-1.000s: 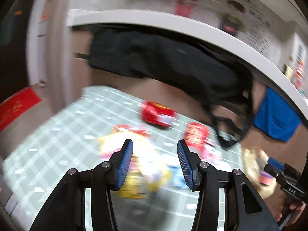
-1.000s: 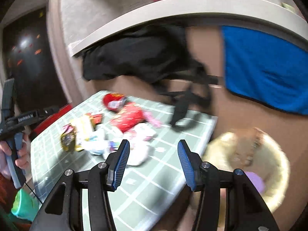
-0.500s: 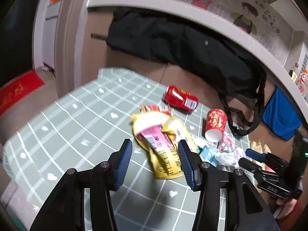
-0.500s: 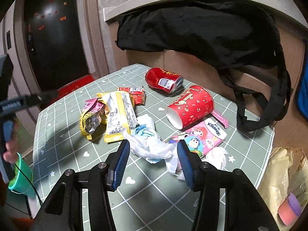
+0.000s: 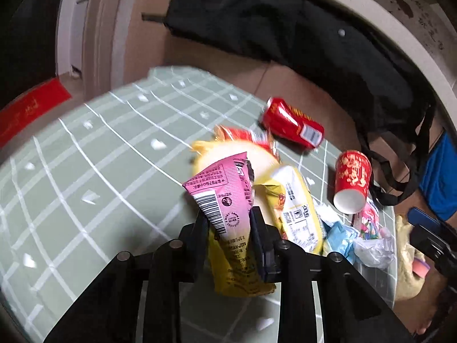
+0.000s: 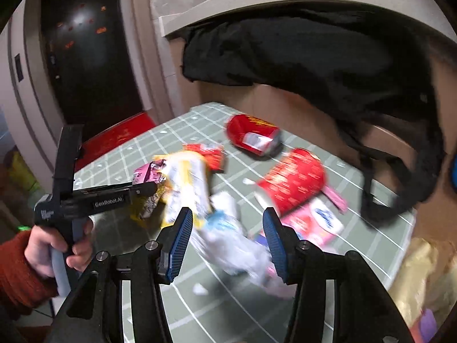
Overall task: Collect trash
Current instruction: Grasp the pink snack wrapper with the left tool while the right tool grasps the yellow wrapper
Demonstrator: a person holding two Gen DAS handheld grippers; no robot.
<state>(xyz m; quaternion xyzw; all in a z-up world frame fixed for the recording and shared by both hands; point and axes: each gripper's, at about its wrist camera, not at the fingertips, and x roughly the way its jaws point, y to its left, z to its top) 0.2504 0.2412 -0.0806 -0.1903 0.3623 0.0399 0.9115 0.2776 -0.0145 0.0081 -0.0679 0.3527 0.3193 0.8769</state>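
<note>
Left gripper [image 5: 228,228]: fingers closed on a pink-and-yellow snack wrapper [image 5: 225,200], clamped across its middle; pink barcoded end sticks up past the tips, yellow end hangs below them. Whether the wrapper touches the table [image 5: 85,157] cannot be told. In the right wrist view the same left gripper [image 6: 148,190] shows from the side, held in the person's left hand [image 6: 54,248] (red sleeve at the wrist), wrapper pinched at its tip.

Right gripper [image 6: 228,237]: fingers wide apart, nothing between the blue pads [image 6: 181,240]; it hangs over crumpled white tissue [image 6: 237,245] on the table (blurred).

Outward from the left tips: a yellow-and-white snack bag [image 5: 297,208] lies just beside the held wrapper; a small red wrapper [image 5: 245,137] past it; a red can [image 5: 294,125] on its side near the far table edge. A red paper cup [image 5: 352,180] lies tipped over to the right, open end toward the camera. Beside it, a pink tissue pack [image 5: 368,220] and a blue scrap [image 5: 340,234] touching the tissue pile.

Off the table's right edge: a yellowish bag [image 6: 422,274]. A black bag [image 5: 285,23] hangs from the ledge behind the table.
</note>
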